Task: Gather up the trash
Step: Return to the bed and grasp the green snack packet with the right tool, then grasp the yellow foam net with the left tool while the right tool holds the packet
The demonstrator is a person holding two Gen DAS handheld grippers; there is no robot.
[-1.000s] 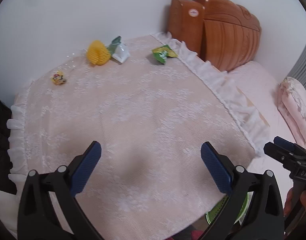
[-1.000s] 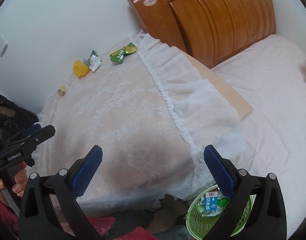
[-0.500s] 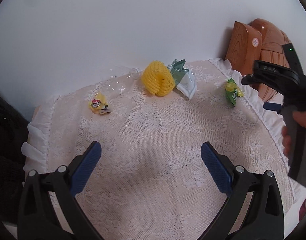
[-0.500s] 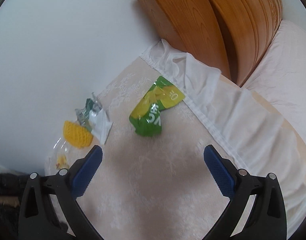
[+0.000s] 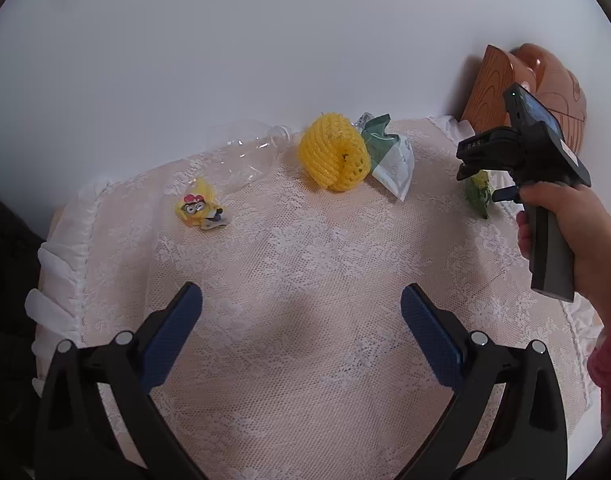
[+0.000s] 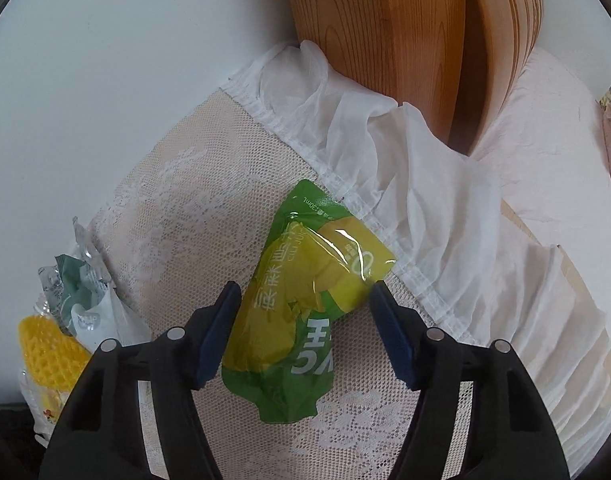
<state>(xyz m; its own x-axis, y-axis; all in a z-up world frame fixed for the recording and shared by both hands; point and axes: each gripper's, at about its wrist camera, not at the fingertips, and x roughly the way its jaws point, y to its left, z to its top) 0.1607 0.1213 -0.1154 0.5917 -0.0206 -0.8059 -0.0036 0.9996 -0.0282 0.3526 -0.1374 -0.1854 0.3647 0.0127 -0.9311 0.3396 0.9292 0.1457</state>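
My right gripper (image 6: 305, 300) has its jaws spread partway, one on each side of the green-and-yellow drink pouch (image 6: 305, 304). The pads sit close to the pouch edges; I cannot tell for certain whether they touch it. The pouch lies flat on the lace-covered worktop (image 6: 193, 208), just beside the white ruffle trim (image 6: 385, 152), with the wooden headboard (image 6: 405, 32) behind.

My left gripper (image 5: 301, 308) has its jaws spread wide and holds nothing, hovering over bare lace. Ahead of it, near the wall, lie a small yellow cartoon wrapper (image 5: 201, 210), a clear plastic bottle (image 5: 249, 152), a yellow foam net (image 5: 333, 154) and, touching the net, a green-and-white packet (image 5: 389, 160). The right gripper (image 5: 477, 160) appears at the far right, over the pouch (image 5: 479, 194).
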